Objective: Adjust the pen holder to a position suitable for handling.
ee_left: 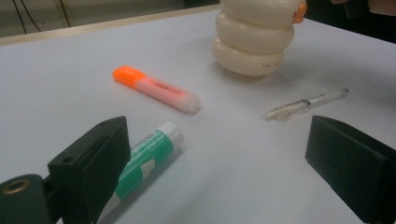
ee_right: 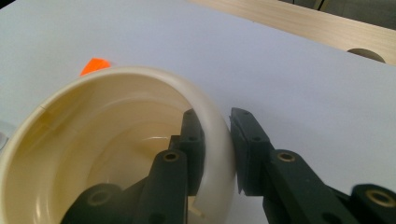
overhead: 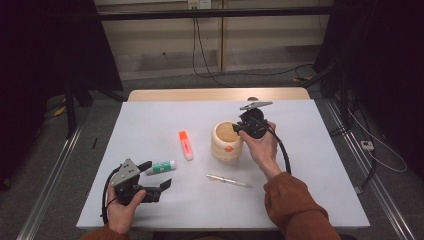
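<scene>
Near the bench's middle, the right gripper (overhead: 239,128) pinches the rim of a cream ribbed cup (overhead: 226,141), one finger inside, one outside. It seems to be repositioning the cup; next comes a steady slide or lift. The left gripper (overhead: 156,176), fingers spread, rests near the front left corner beside a glue stick (overhead: 161,167).

Overhead and claw-mounted views, shared cup (overhead: 227,141)
</scene>
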